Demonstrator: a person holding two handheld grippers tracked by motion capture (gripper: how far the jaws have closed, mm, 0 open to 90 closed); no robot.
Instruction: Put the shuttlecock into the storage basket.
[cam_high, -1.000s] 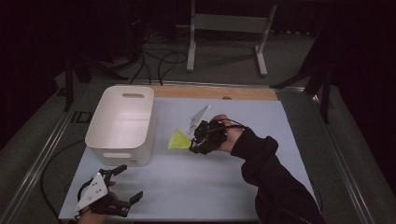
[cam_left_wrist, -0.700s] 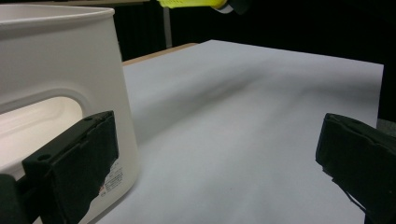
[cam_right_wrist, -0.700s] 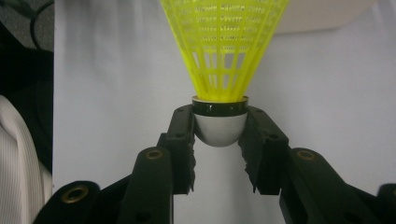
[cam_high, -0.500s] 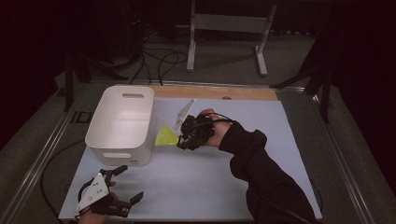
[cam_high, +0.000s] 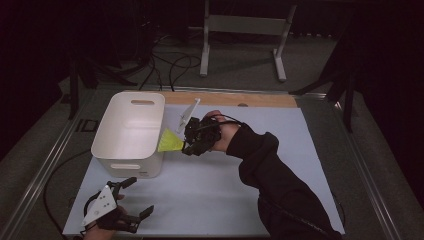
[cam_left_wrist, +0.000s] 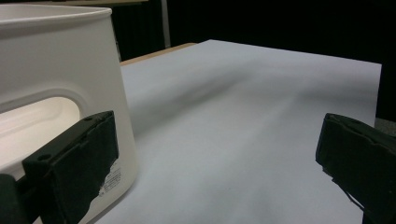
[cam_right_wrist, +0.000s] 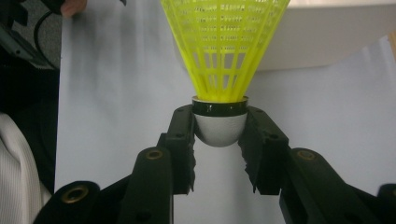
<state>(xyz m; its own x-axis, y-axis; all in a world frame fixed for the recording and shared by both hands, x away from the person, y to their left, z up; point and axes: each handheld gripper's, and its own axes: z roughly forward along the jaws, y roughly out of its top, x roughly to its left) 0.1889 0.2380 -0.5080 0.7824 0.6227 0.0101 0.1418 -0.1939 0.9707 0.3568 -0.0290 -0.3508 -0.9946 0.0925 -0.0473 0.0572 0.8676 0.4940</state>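
A yellow shuttlecock (cam_high: 170, 142) (cam_right_wrist: 224, 51) with a white rounded cork is clamped by its cork between the jaws of my right gripper (cam_high: 189, 140) (cam_right_wrist: 219, 135). Its skirt points toward the white plastic bin (cam_high: 131, 131) (cam_right_wrist: 336, 37) and hangs right at the bin's right wall. My left gripper (cam_high: 131, 202) (cam_left_wrist: 215, 158) rests at the table's front left corner, just in front of the bin (cam_left_wrist: 51, 84), with its jaws wide apart and nothing between them.
The work surface is a pale blue sheet (cam_high: 260, 170) with a wooden strip (cam_high: 235, 99) along its far edge. Beyond the table stands a metal stand (cam_high: 240, 30) among cables on a dark floor.
My right gripper has carried the shuttlecock left and slightly up, from mid-table to the bin's right wall. The left gripper has stayed put.
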